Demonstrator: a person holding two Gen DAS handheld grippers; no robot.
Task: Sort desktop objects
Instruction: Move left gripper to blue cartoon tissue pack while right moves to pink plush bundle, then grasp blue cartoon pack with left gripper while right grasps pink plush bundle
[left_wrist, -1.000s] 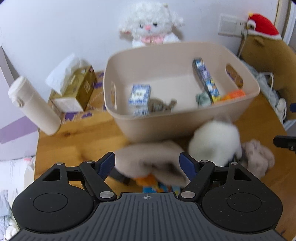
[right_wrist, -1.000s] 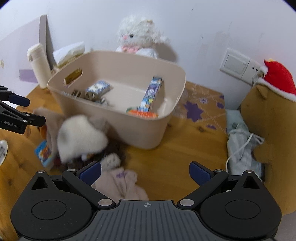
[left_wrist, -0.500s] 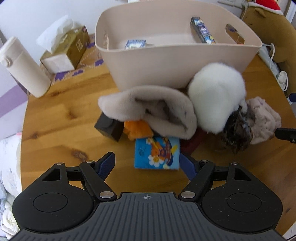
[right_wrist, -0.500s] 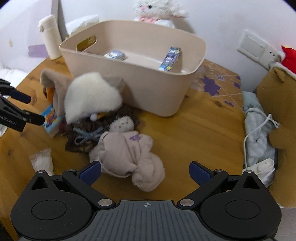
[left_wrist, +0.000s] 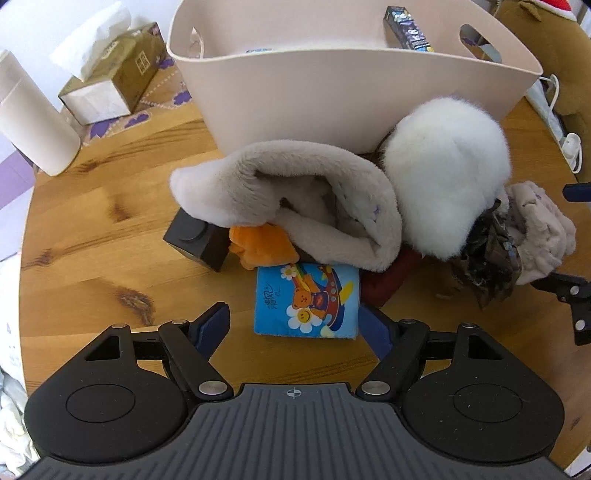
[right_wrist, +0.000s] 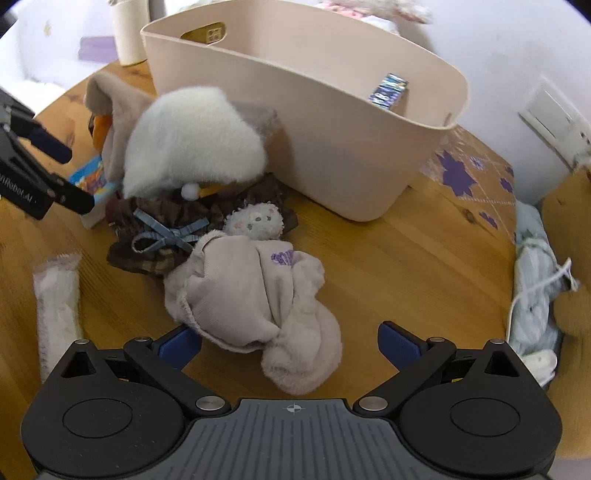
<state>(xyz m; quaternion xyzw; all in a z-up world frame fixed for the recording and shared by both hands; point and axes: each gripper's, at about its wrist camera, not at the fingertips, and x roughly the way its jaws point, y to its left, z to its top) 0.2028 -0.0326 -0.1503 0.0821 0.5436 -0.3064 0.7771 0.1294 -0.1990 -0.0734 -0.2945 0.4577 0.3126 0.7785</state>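
My left gripper (left_wrist: 293, 326) is open, low over the wooden table, and a blue cartoon tissue pack (left_wrist: 306, 301) lies flat between its fingertips without touching them. Behind the pack are an orange plush (left_wrist: 262, 245), a black box (left_wrist: 195, 240), a beige fleece piece (left_wrist: 295, 199) and a white fluffy one (left_wrist: 447, 184). My right gripper (right_wrist: 290, 343) is also open, its tips either side of the near end of a pale pink cloth doll (right_wrist: 251, 291). A brown plaid cloth with a blue bow (right_wrist: 162, 229) lies beyond it. The beige bin (right_wrist: 332, 147) stands behind the pile.
A tissue box (left_wrist: 110, 77) and a white bottle (left_wrist: 33, 122) stand at the back left. A white packet (right_wrist: 57, 295) lies left of the doll. A light-blue cloth with a cord (right_wrist: 535, 288) and a brown plush toy (left_wrist: 554, 55) are at the right edge.
Both grippers have sunk toward the table and tipped further down. The pile now fills each view, and the bin's inside has mostly gone out of sight. Both stay open.
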